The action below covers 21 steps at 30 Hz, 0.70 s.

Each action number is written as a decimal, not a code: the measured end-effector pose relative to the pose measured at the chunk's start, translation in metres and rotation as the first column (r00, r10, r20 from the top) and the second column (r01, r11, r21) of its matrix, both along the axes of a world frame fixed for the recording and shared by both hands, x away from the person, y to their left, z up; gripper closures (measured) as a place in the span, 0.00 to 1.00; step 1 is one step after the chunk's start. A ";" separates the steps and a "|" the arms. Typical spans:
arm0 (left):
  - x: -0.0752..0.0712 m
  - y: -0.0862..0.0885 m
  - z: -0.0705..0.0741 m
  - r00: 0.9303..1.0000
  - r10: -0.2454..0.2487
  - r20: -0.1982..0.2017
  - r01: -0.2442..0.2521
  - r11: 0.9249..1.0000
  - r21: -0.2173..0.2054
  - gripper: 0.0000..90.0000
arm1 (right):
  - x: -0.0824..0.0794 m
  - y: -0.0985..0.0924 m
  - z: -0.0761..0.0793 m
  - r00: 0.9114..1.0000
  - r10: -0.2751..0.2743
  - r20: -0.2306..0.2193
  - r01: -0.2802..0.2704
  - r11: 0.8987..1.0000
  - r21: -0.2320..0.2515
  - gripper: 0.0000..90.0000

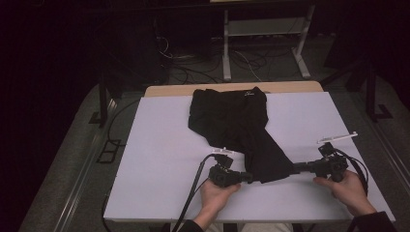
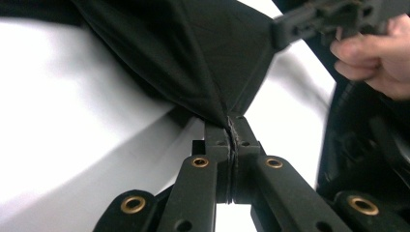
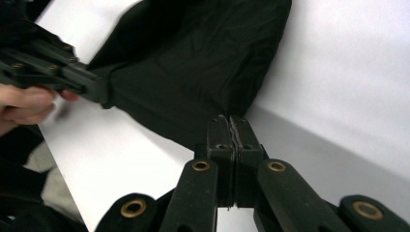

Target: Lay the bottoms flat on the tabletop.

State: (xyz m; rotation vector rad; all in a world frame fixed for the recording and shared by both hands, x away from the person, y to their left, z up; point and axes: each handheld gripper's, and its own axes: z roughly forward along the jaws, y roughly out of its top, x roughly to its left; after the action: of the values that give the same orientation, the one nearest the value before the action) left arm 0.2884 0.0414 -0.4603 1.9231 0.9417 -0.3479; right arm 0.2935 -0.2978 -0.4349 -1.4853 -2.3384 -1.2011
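Note:
A black garment (image 1: 237,125) lies on the white table (image 1: 159,159), its far part bunched near the back edge and its near end stretched toward me. My left gripper (image 1: 250,177) is shut on the near left corner of that end; in the left gripper view the black garment (image 2: 193,53) is pinched between the closed jaws of that left gripper (image 2: 233,126). My right gripper (image 1: 295,168) is shut on the near right corner; in the right gripper view the black garment (image 3: 193,72) runs into the closed jaws of that right gripper (image 3: 229,124). The hem is pulled taut between both.
A wooden strip (image 1: 232,88) edges the table's far side. Behind it stand a white metal frame (image 1: 263,43) and loose cables (image 1: 193,67) on the floor. Bare white tabletop lies left and right of the garment.

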 end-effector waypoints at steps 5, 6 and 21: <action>-0.013 0.000 0.001 0.999 -0.029 -0.017 0.029 0.999 -0.022 0.98 | -0.008 0.000 0.004 1.000 0.020 0.011 -0.020 0.999 -0.032 0.98; -0.016 0.000 0.001 0.999 -0.035 -0.020 0.034 0.999 -0.025 0.98 | -0.010 -0.001 0.005 1.000 0.021 0.010 -0.021 0.999 -0.027 0.98; -0.032 0.013 -0.007 0.997 -0.033 -0.075 0.030 0.999 -0.034 0.98 | -0.031 -0.006 0.001 0.996 0.072 -0.048 -0.072 0.997 0.000 0.98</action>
State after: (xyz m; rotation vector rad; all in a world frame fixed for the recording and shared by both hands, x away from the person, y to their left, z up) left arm 0.2568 0.0546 -0.4671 1.9075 0.9500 -0.4552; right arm 0.2628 -0.3041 -0.4338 -1.4010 -2.3413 -1.1339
